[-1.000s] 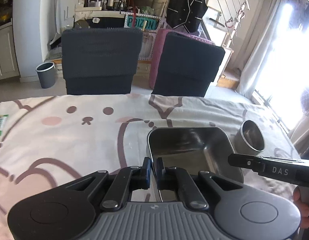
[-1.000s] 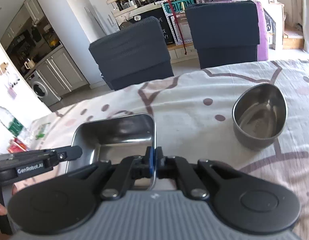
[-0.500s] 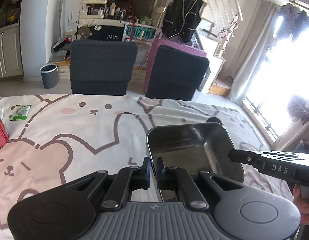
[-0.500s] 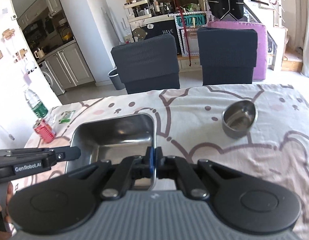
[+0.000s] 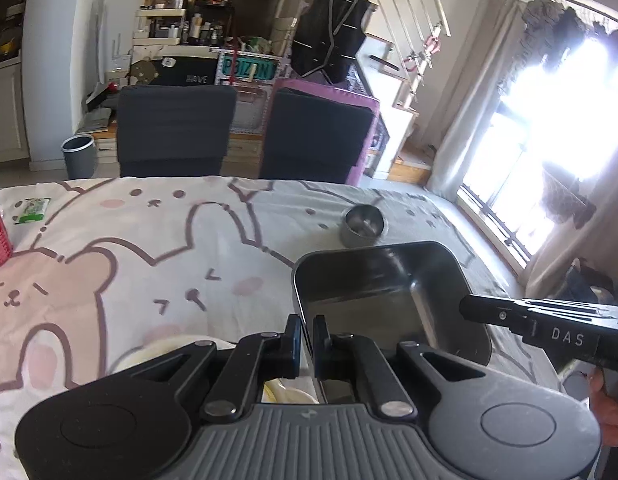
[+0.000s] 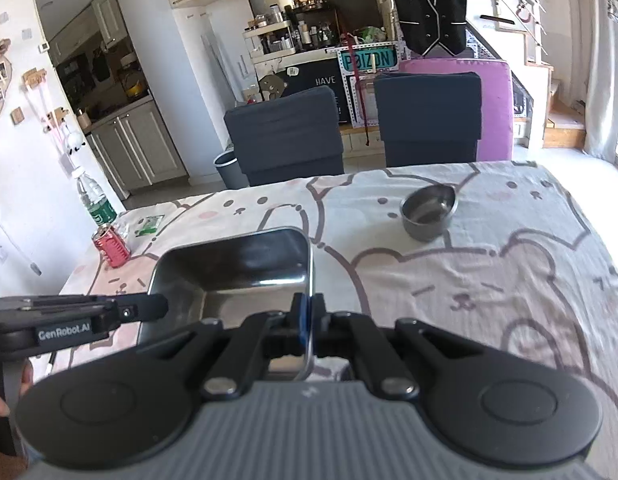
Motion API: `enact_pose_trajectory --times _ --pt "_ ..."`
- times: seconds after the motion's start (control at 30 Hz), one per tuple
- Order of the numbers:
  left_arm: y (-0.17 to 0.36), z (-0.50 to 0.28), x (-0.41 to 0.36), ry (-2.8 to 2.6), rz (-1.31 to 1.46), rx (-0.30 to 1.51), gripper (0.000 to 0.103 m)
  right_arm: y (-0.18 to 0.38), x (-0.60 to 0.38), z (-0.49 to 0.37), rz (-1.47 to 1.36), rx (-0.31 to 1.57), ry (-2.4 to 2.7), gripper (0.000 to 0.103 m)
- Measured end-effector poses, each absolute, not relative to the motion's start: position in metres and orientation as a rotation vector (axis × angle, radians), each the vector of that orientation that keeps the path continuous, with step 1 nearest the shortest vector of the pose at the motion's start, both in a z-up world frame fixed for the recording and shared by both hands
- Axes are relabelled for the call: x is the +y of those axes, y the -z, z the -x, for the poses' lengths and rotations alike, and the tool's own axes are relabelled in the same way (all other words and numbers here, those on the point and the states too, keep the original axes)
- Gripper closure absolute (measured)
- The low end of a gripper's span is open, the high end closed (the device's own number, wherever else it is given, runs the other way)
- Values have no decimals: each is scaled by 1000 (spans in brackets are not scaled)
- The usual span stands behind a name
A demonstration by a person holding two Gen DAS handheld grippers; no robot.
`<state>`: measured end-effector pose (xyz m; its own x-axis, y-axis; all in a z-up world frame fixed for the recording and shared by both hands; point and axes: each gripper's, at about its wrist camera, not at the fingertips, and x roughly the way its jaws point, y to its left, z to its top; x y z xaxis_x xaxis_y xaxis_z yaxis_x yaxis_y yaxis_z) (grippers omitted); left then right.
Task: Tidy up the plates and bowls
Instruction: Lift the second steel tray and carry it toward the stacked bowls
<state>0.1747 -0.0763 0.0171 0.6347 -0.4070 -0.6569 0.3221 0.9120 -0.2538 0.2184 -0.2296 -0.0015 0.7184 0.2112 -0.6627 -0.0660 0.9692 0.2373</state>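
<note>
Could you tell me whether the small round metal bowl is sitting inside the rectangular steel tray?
No, the small round bowl stands alone on the tablecloth, well apart from the rectangular tray.

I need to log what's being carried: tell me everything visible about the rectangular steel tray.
The rectangular steel tray is a deep, shiny metal pan with rounded corners and a thin rolled rim, and it looks empty. It is held above the cartoon-print tablecloth, roughly level. The left gripper pinches its left rim and the right gripper its right rim; nothing else touches it.
</note>
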Motion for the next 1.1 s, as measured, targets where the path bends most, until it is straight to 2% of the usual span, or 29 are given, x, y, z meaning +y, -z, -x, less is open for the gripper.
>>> enact_pose_trajectory --times 0.4,0.87,1.1 --pt "-11 -154 -132 492 33 788 97 6 -271 -179 -217 768 -89 100" --pt "60 -193 -167 506 -17 950 96 43 -276 -207 -185 894 12 100" --pt "76 -200 -179 522 -40 988 96 55 -284 -208 -178 936 23 100"
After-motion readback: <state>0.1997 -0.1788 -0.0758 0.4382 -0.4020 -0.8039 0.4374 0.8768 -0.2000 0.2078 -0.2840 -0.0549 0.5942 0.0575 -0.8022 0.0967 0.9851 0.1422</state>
